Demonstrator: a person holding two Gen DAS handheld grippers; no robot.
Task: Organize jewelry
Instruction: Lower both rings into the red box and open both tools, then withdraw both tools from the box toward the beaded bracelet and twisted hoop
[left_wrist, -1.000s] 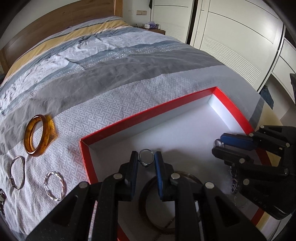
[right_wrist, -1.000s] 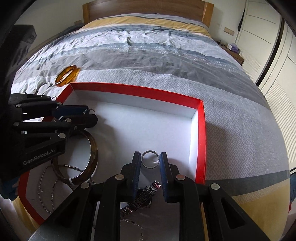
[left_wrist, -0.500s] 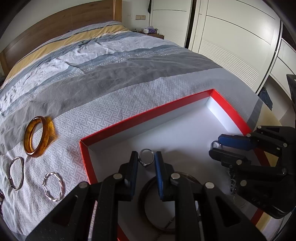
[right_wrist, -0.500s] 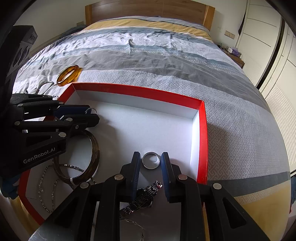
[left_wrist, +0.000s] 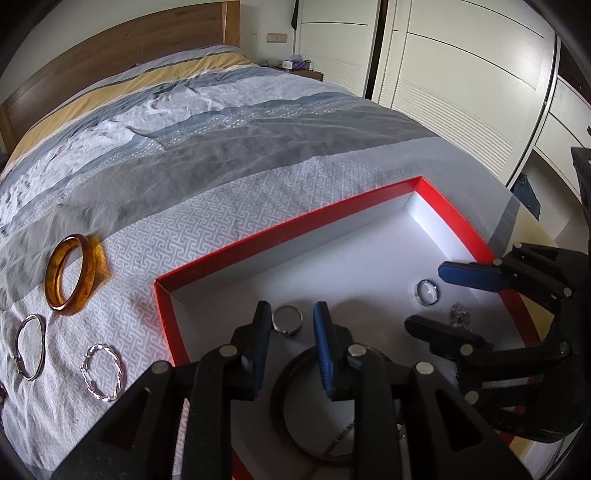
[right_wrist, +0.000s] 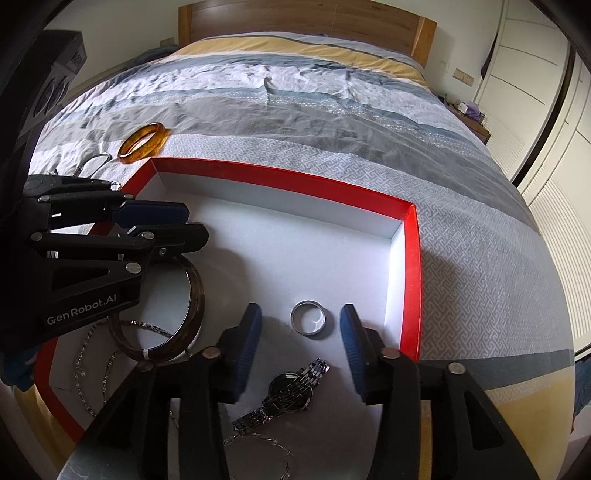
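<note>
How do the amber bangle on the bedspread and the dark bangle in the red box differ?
The amber bangle is translucent orange-brown; the dark bangle is nearly black-brown with a small pale wrap on its rim. The amber bangle lies out on the patterned bedspread, not yet put away; the dark bangle lies inside the red box, partly over a thin chain. Both are plain closed hoops, held by neither tool.

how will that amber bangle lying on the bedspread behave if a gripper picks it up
The amber bangle looks like a thick, glossy rigid hoop, so it probably won't flex but may slip between pads. It leans on edge on the soft bedspread, so a nudge would likely tip or roll it.
</note>
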